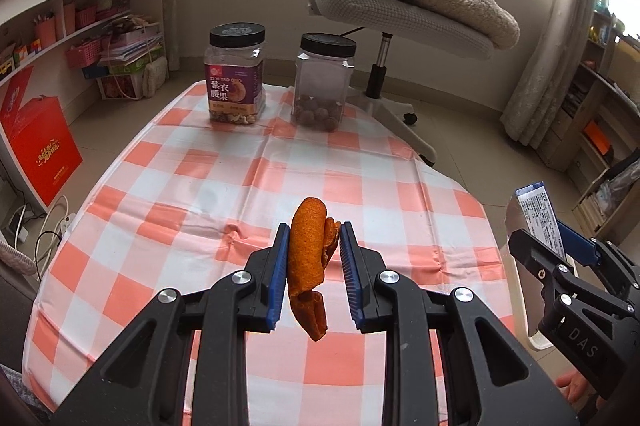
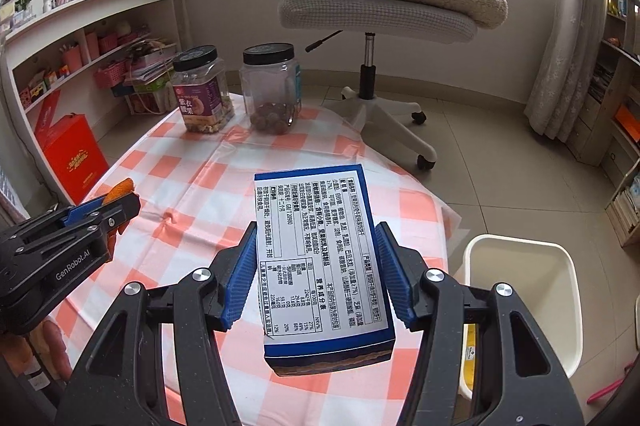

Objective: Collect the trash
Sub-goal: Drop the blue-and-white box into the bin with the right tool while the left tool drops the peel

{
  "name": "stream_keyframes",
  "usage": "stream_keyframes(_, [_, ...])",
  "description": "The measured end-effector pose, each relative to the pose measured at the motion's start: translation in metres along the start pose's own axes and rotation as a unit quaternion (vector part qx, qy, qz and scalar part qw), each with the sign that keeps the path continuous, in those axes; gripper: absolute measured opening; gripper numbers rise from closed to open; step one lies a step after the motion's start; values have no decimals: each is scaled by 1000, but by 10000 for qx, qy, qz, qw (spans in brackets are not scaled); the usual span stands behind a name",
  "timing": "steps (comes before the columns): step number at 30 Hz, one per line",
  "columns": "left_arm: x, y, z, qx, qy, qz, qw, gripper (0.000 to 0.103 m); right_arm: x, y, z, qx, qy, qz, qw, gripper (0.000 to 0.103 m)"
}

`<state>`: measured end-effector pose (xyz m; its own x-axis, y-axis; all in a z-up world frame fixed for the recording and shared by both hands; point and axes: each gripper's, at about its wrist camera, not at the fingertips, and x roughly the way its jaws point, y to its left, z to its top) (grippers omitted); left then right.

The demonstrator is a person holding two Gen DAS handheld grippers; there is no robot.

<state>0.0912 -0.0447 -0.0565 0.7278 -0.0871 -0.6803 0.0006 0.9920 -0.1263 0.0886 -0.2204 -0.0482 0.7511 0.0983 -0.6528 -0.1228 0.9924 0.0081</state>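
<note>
My left gripper (image 1: 313,238) is shut on a piece of orange peel (image 1: 308,258) and holds it above the checked tablecloth (image 1: 200,185). My right gripper (image 2: 316,246) is shut on a blue and white snack box (image 2: 320,258), held above the table's right side. The right gripper with the box also shows at the right edge of the left wrist view (image 1: 552,238). The left gripper with the peel shows at the left of the right wrist view (image 2: 116,199). A cream trash bin (image 2: 520,298) stands on the floor right of the table, with a yellow item inside.
Two black-lidded jars stand at the table's far end: a purple-labelled nut jar (image 1: 236,73) and a clear jar of round nuts (image 1: 324,81). An office chair (image 1: 400,13) with a blanket and plush toy stands beyond. Shelves line the left wall, and a red box (image 1: 36,145) leans there.
</note>
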Motion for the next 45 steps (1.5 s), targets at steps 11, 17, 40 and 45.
stream_keyframes(11, [8,-54,-6,324,113,-354,9988,26,-12,-62,-5,580,-38,-419,9974,54])
stream_keyframes(17, [12,-84,-9,510,145,-536,9972,26,-20,-108,-9,1008,-53,-829,9914,54])
stream_keyframes(40, [22,-277,-10,1415,484,-1839,9715,27,-96,-268,-39,2602,-682,-3138,9106,96])
stream_keyframes(45, [28,-312,-16,1621,704,-2092,9618,46,-116,-283,-48,2771,-779,-3318,8984,96])
